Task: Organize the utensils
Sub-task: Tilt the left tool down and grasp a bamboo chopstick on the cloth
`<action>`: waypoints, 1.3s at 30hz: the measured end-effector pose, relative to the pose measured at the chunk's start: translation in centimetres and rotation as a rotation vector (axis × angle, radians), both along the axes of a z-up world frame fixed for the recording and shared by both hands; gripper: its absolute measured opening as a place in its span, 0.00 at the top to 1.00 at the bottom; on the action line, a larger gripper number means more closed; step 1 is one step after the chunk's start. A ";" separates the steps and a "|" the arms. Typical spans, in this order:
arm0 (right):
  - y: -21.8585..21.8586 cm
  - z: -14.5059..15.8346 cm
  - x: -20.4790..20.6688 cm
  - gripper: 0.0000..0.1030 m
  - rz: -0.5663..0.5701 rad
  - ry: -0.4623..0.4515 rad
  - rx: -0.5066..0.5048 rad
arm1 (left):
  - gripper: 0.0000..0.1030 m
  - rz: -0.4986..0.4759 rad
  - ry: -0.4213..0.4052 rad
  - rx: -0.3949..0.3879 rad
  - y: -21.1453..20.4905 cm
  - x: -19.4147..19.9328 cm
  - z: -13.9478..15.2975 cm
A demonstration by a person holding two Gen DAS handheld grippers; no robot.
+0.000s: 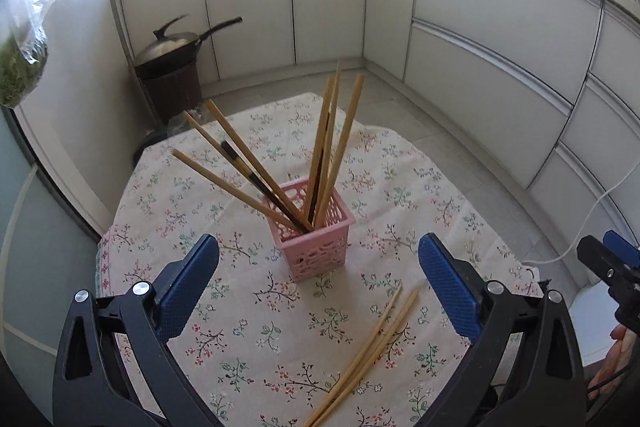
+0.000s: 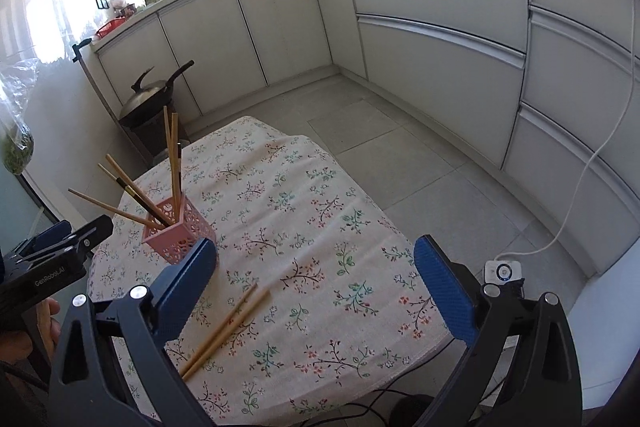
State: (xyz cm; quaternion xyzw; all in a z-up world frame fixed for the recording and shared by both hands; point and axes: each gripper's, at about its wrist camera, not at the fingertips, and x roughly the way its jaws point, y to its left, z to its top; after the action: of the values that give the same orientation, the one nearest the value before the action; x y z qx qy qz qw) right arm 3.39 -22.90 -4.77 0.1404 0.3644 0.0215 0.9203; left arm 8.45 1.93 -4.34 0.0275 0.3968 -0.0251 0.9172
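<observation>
Both claws, left [image 1: 319, 281] and right [image 2: 315, 281], stood spread apart and empty. Pink basket [image 1: 316, 247] of chopsticks [image 1: 332, 143] sat mid-surface [image 1: 240, 327]; loose chopsticks [image 1: 366, 355] lay near it on the cloth.

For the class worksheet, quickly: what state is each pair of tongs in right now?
Left tongs: open, holding nothing.
Right tongs: open, holding nothing.
</observation>
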 end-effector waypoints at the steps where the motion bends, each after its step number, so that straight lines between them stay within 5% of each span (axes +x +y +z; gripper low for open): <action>1: -0.3 -0.2 0.0 0.07 -0.005 0.013 0.005 | 0.07 -0.017 0.047 0.000 -0.2 0.4 -0.9; 9: -3.4 -2.9 1.0 0.07 -0.071 0.182 0.143 | 0.07 -0.062 0.432 -0.058 -1.4 3.4 -9.5; 15: -5.4 -5.0 1.5 0.07 -0.103 0.283 0.237 | 0.07 -0.002 0.549 -0.111 -1.6 5.6 -13.2; 20: -6.9 -6.2 1.5 0.07 -0.128 0.333 0.270 | 0.10 0.032 0.564 -0.088 -2.6 7.0 -14.5; 25: -7.3 -6.5 1.7 0.07 -0.127 0.359 0.298 | 0.39 0.013 0.599 -0.057 -3.9 7.8 -15.5; 29: -6.4 -6.5 1.9 0.07 -0.086 0.370 0.279 | 0.45 -0.011 0.583 0.003 -4.9 8.1 -15.9; 39: -6.6 -7.3 2.2 0.07 -0.108 0.401 0.279 | 0.66 -0.093 0.558 0.015 -6.3 8.2 -15.5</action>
State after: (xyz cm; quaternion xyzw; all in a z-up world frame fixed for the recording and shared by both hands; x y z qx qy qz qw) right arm 5.61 -29.52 -12.04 0.2870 0.5251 -0.0057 0.8012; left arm 16.69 -4.33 -19.82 0.0446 0.6323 -0.0707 0.7702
